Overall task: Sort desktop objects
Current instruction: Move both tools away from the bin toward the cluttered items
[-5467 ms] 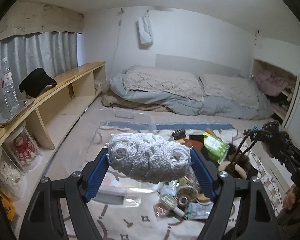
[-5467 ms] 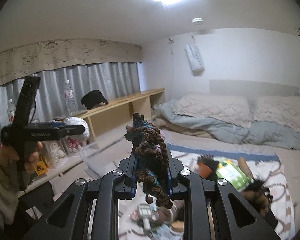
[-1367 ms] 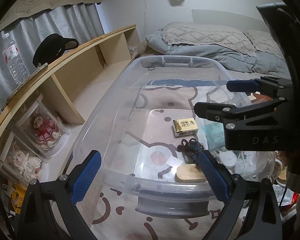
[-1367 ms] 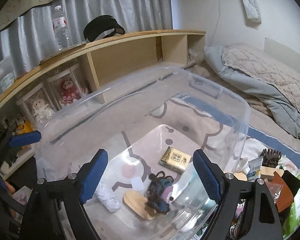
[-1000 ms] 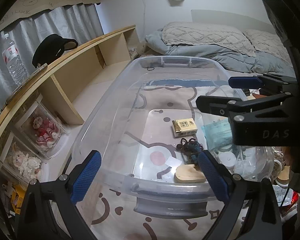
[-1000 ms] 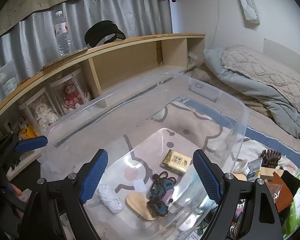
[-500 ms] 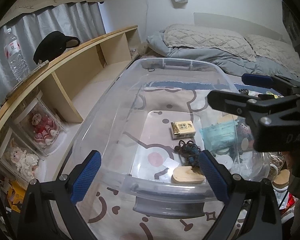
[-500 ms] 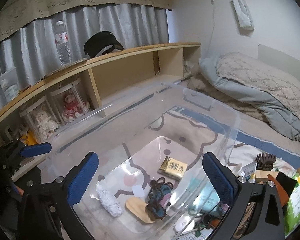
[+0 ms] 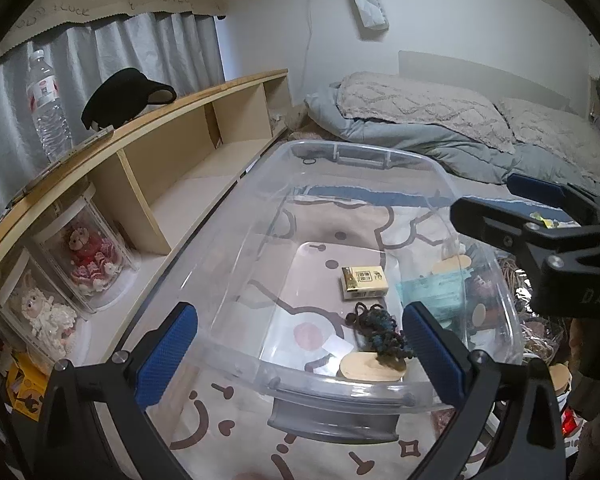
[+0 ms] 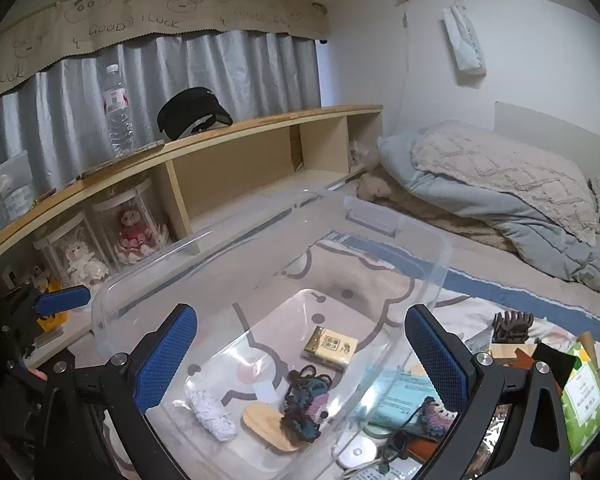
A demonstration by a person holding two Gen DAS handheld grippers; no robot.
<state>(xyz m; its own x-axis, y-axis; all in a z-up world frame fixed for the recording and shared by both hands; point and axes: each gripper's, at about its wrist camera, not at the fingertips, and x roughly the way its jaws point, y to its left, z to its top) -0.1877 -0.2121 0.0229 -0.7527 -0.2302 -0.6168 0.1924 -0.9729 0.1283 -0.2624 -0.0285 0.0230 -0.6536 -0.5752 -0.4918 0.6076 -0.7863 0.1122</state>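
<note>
Four small things lie in the clear plastic bin (image 10: 432, 276): a white crocheted roll (image 10: 212, 414), a dark yarn piece (image 10: 306, 404), a wooden oval (image 10: 266, 426) and a yellow box (image 10: 331, 346). In the right wrist view the roll's long axis runs from upper left toward lower right; the yarn piece overlaps the oval's end. Both the left gripper (image 9: 300, 356) and the right gripper (image 10: 300, 356) hang above the bin, fingers wide and empty, the left having just been opening. More clutter lies on the patterned mat (image 9: 228, 428) just beside the bin.
</note>
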